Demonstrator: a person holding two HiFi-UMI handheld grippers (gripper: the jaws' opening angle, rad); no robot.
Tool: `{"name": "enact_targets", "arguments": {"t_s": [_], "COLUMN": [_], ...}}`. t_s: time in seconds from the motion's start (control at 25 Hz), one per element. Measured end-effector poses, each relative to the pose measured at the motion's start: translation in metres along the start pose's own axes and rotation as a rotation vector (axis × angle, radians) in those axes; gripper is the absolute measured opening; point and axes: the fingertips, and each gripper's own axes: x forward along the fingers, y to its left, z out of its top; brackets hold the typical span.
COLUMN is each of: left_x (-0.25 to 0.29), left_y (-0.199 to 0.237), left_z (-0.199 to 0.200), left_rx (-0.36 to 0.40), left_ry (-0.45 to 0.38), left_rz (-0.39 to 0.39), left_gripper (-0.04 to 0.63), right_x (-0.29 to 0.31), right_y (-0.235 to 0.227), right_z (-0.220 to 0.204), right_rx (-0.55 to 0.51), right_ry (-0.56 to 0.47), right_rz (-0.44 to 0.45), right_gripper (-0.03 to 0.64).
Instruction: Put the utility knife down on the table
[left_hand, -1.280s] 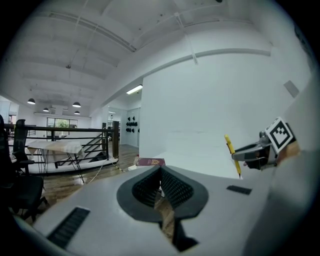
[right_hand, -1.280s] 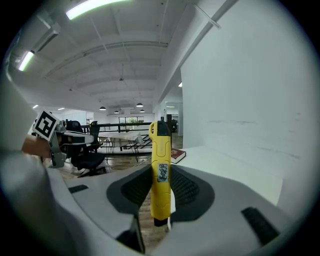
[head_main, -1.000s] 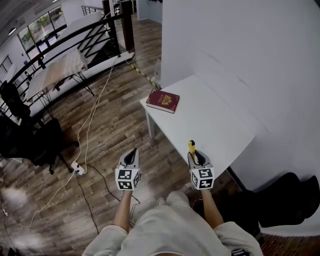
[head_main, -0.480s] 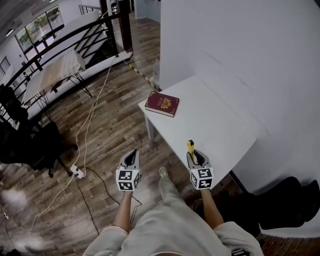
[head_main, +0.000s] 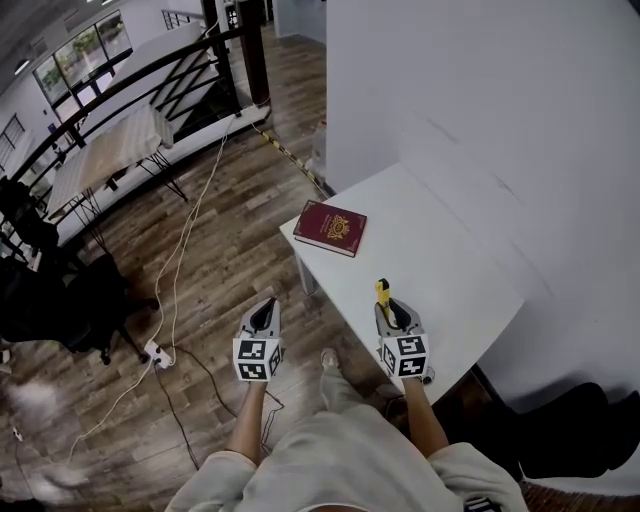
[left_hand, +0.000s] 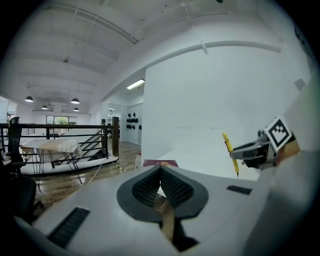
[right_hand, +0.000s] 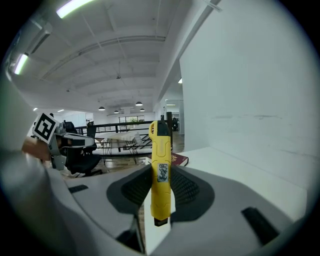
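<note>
The right gripper (head_main: 390, 310) clamps the yellow plastic utility knife (right_hand: 161, 170) upright between its ribbed pads, over the near edge of the white rectangular table (head_main: 440, 250) (a dark red hardcover book (head_main: 330, 227) lies at its far corner). The left gripper (left_hand: 160, 175) hangs over the wooden plank floor (head_main: 220, 230), jaws closed together on nothing.

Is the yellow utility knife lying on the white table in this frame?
No, the yellow utility knife stands upright, clamped between the jaws of the right hand-held gripper, clear of the white table.
</note>
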Motion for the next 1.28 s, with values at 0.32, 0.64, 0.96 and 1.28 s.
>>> {"name": "enact_targets", "arguments": {"t_s": [0.32, 0.64, 0.96, 1.28], "left_x": [0.066, 0.119, 0.16, 0.178], "left_y": [0.026, 0.045, 0.055, 0.064], "left_z": [0.024, 0.035, 0.04, 0.044], "left_rx": [-0.007, -0.036, -0.041, -0.043], "left_ry": [0.014, 0.037, 0.056, 0.061], "left_rz": [0.01, 0.032, 0.045, 0.055], "left_gripper": [0.006, 0.006, 0.006, 0.006], "right_x": [0.069, 0.124, 0.162, 0.181], "right_y": [-0.025, -0.047, -0.075, -0.08], "right_z": [0.032, 0.047, 0.052, 0.05], "right_rx": [0.011, 0.045, 0.072, 0.082], "right_ry": [0.004, 0.02, 0.03, 0.049], "right_rz": [0.024, 0.048, 0.051, 0.067], "right_gripper": [0.11, 0.11, 0.11, 0.11]}}
